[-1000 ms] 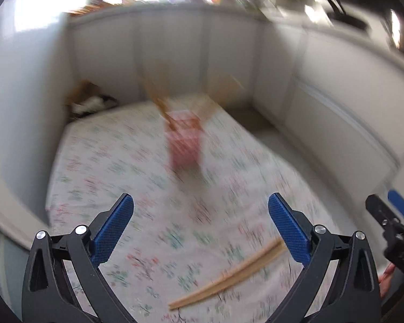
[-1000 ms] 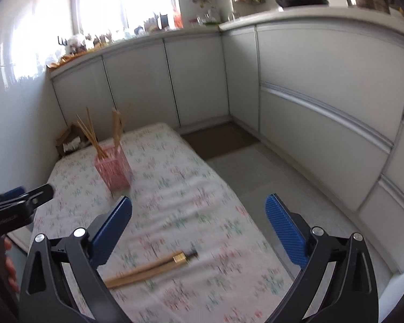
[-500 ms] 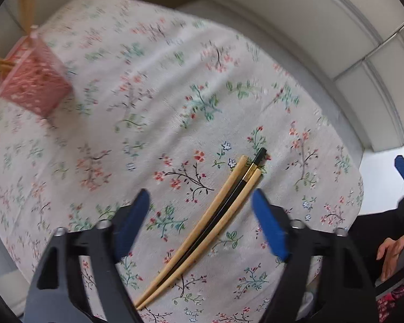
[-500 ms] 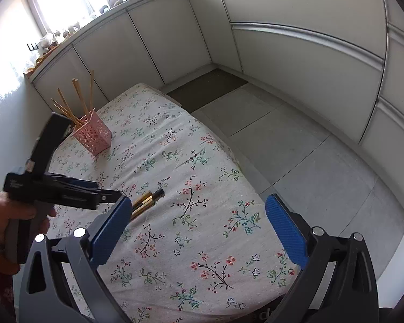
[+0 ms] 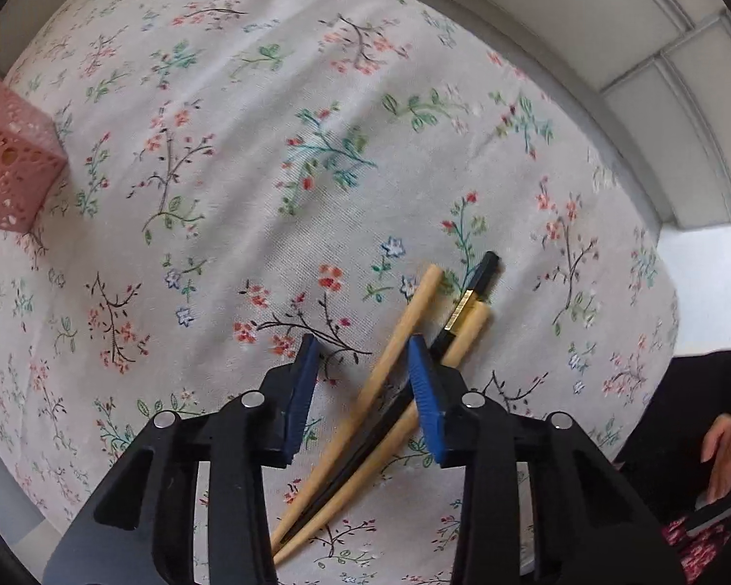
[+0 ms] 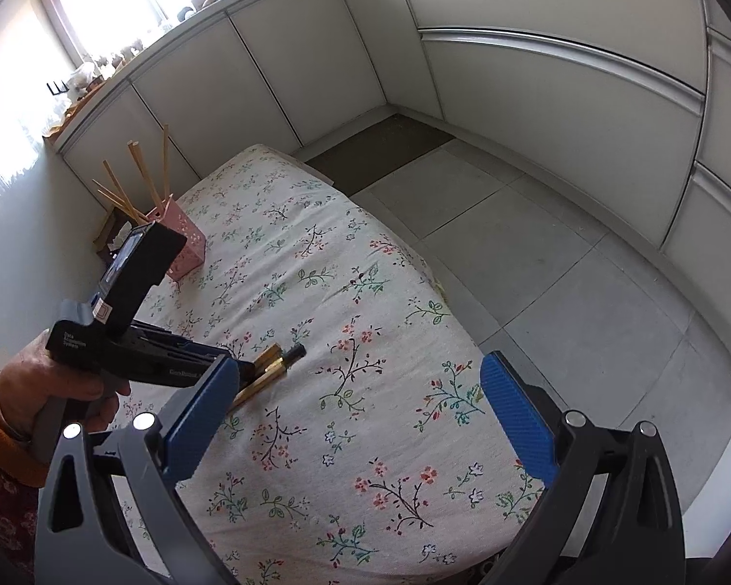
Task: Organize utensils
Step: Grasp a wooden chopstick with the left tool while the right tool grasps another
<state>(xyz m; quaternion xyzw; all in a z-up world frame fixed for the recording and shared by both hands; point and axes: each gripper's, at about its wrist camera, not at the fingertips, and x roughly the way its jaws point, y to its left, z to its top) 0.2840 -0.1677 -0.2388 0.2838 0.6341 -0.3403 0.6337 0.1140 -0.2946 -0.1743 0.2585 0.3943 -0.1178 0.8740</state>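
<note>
Two wooden chopsticks [image 5: 390, 356] and a black chopstick with a gold band [image 5: 468, 297] lie together on the floral cloth. My left gripper [image 5: 360, 351] is low over them, its jaws partly closed with one wooden chopstick between them and a gap on each side. The right pad [image 5: 421, 390] covers part of the other two. The same bundle shows in the right wrist view [image 6: 268, 370], under the left gripper. My right gripper [image 6: 360, 404] is open and empty, held above the table's near right part. A pink holder [image 6: 182, 243] with several chopsticks stands far left.
The floral-cloth table [image 6: 346, 268] ends at its right edge over a grey tiled floor [image 6: 560, 253]. White cabinets [image 6: 536, 73] run along the back and right. The pink holder also shows at the left edge of the left wrist view [image 5: 9, 165].
My left gripper has tipped down, dropped close to the loose chopsticks and narrowed its jaws around them. My right gripper has stayed open and moved little in the last half second.
</note>
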